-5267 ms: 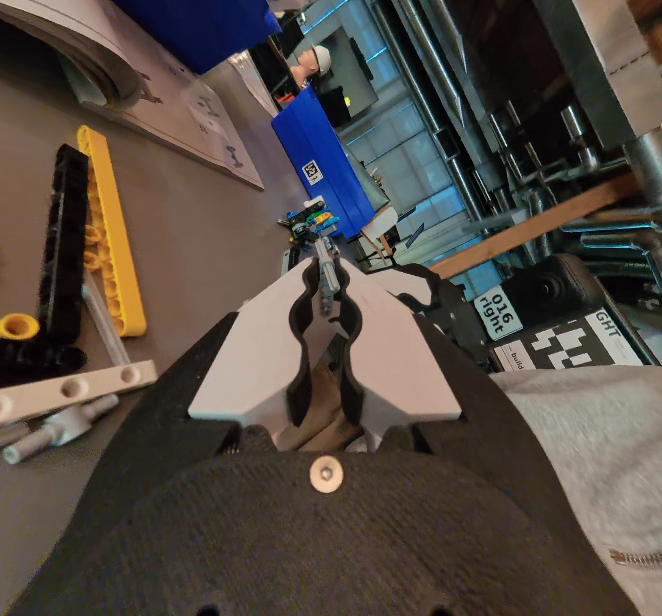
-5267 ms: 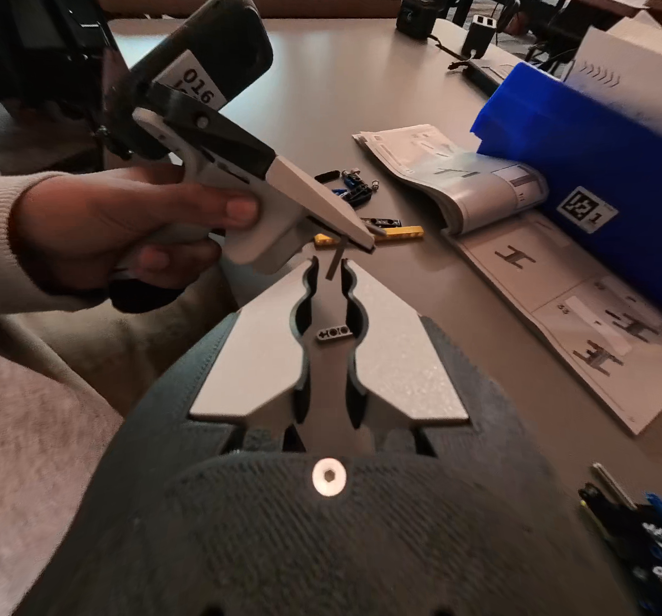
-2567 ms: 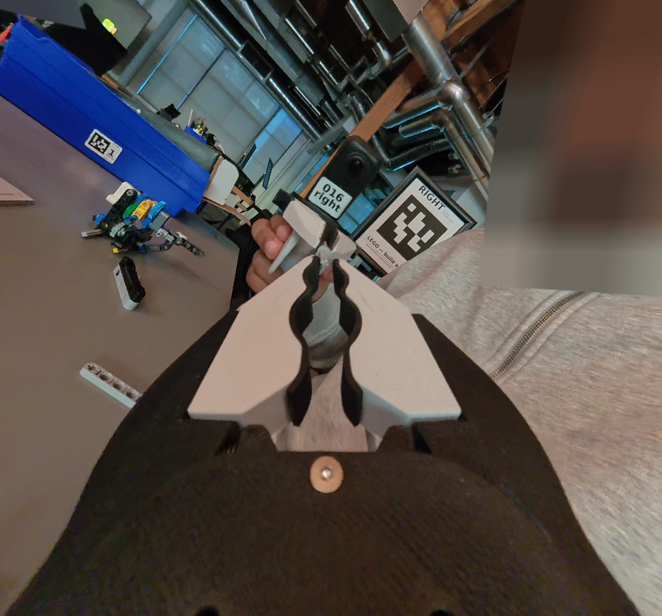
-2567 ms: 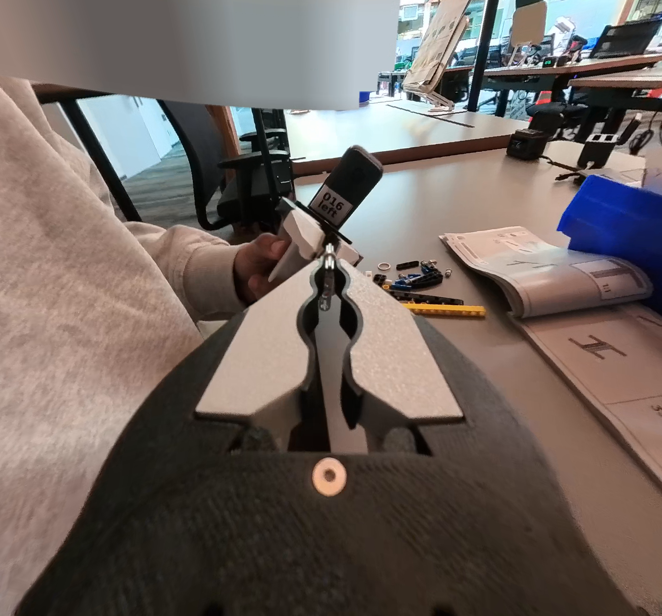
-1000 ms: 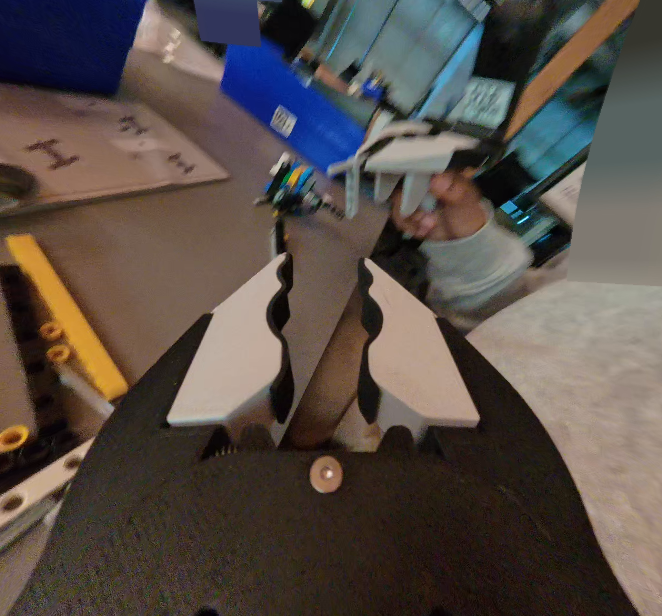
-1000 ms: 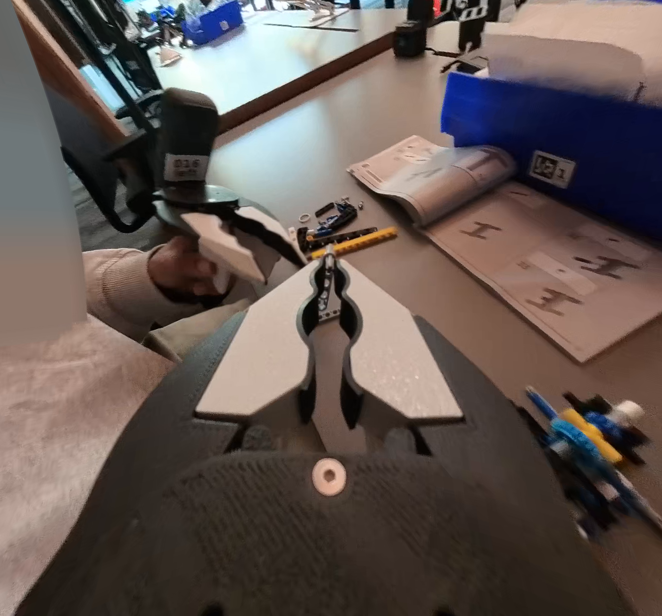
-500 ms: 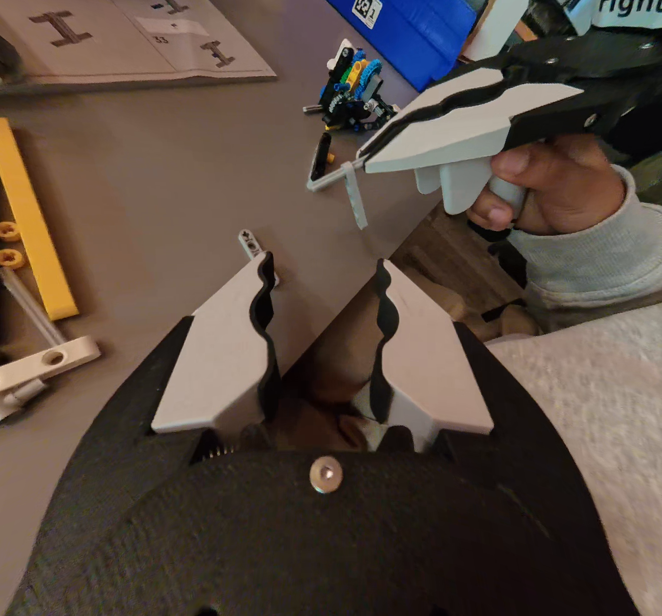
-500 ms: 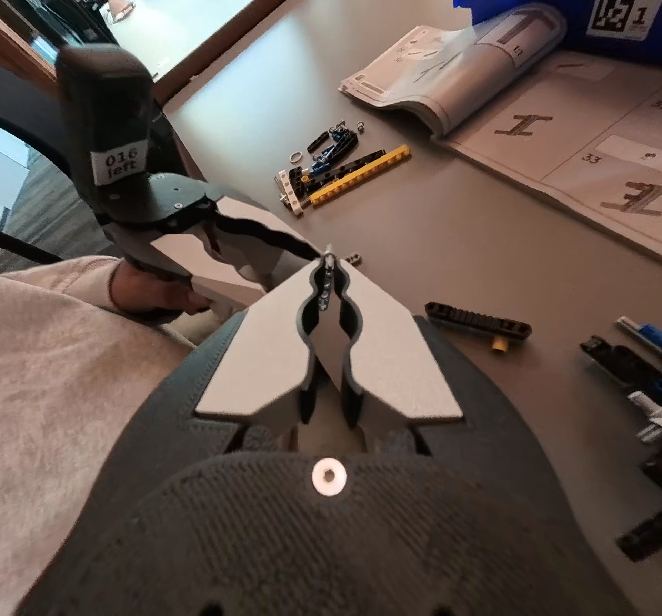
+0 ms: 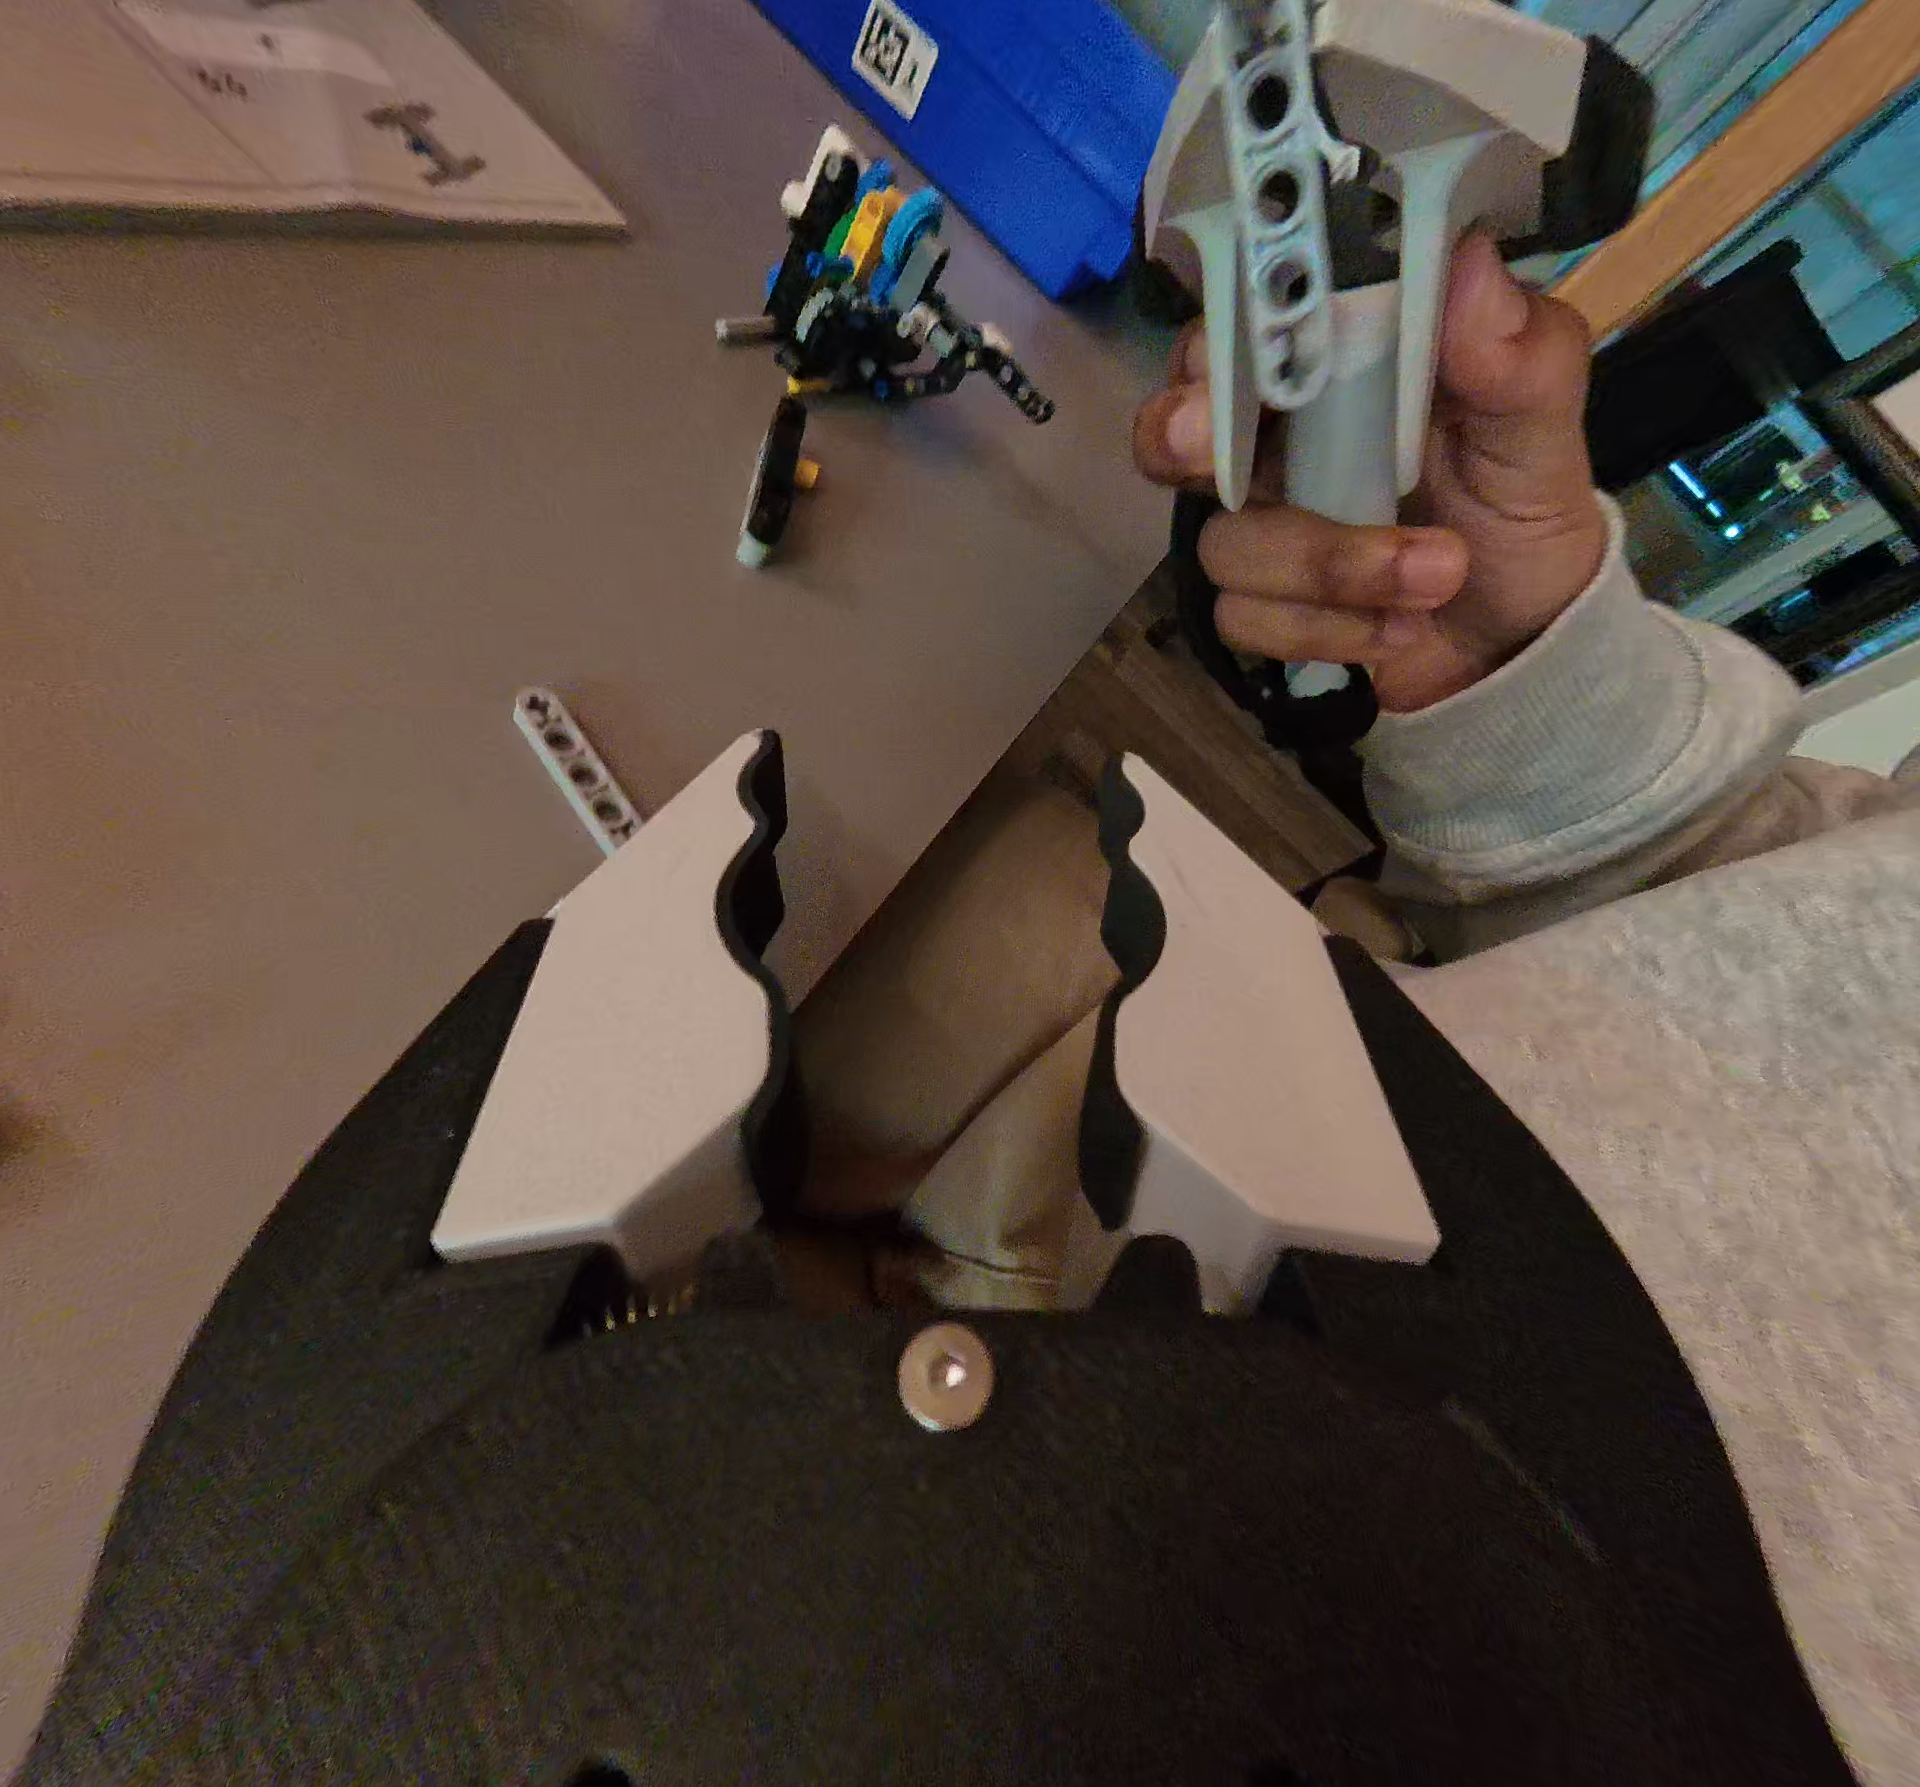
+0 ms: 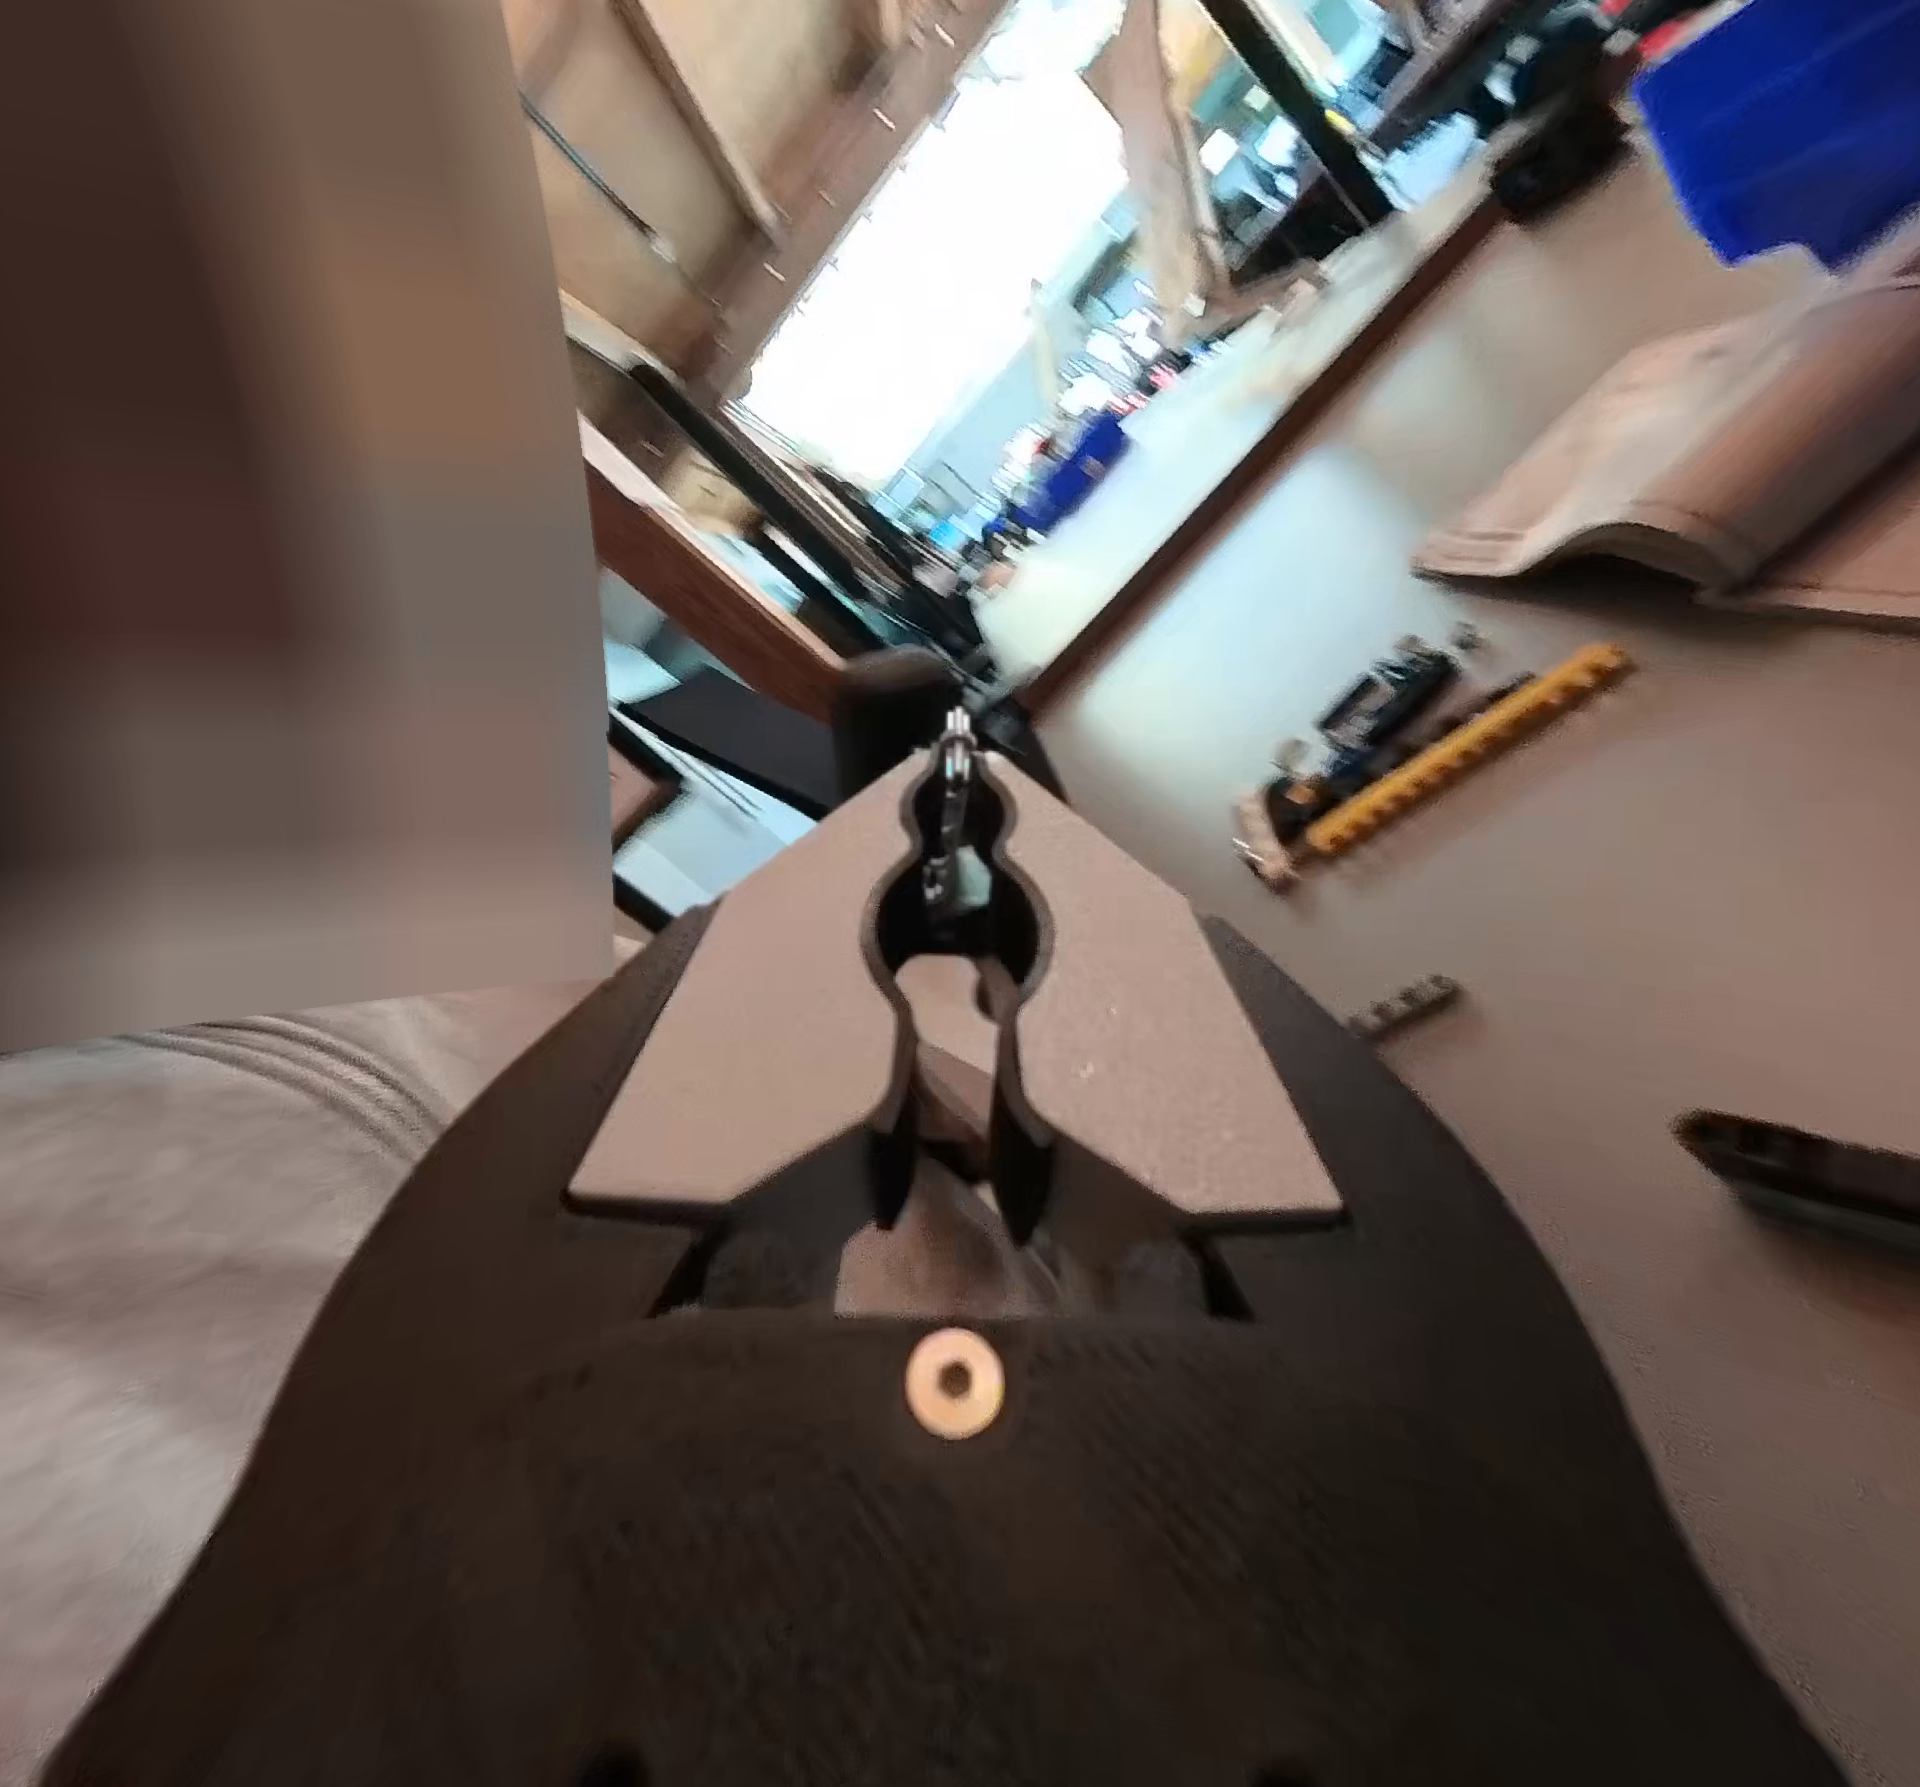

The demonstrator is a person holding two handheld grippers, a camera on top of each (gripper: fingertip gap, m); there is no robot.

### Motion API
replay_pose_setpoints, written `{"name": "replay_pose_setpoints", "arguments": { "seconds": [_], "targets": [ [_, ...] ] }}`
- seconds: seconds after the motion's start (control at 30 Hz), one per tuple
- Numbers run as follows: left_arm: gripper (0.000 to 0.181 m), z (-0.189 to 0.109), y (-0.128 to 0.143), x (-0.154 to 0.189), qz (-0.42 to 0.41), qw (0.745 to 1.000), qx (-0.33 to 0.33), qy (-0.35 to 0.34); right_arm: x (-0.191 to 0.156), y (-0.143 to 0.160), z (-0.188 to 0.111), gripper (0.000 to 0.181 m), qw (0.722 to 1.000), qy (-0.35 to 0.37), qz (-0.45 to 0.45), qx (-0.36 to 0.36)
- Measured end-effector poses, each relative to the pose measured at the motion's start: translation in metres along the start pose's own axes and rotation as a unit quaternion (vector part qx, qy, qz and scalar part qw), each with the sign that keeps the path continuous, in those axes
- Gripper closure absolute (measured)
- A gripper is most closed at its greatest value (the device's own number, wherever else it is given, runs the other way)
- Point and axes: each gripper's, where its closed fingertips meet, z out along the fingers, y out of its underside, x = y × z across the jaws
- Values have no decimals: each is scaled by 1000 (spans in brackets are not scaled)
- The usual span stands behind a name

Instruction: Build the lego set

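Note:
My left gripper (image 9: 940,761) is open and empty, held over the table's near edge. A short grey holed beam (image 9: 577,771) lies on the table just left of its left finger. My right gripper (image 10: 956,771) is shut on a grey holed beam (image 10: 951,802), seen edge-on between its tips. In the left wrist view the right gripper (image 9: 1262,127) is up at the right, a hand holding it, and the grey beam (image 9: 1273,210) hangs from its tips. A partly built model (image 9: 862,303) in black, blue and yellow stands farther back on the table.
A black piece (image 9: 774,480) lies near the model. A blue bin (image 9: 935,75) and an open instruction booklet (image 9: 260,96) are at the back. In the right wrist view there are a yellow beam (image 10: 1465,750), loose parts beside it and a black beam (image 10: 1808,1181).
The grey beam passed from my left gripper to my right one. The left gripper opened wide. The right gripper has lifted and turned with the beam; its view is now blurred.

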Motion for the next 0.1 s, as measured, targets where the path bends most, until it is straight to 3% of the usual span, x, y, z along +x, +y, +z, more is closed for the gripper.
{"name": "replay_pose_setpoints", "arguments": {
  "seconds": [0.03,0.1],
  "targets": [
    [122,-2,-4,2,5,1000,10,3,-6,-6,-2,179,999,-28,18,21],
    [122,-6,-10,2,11,1000,26,3,-15,-16,-9,179,994,-73,50,57]
  ]
}}
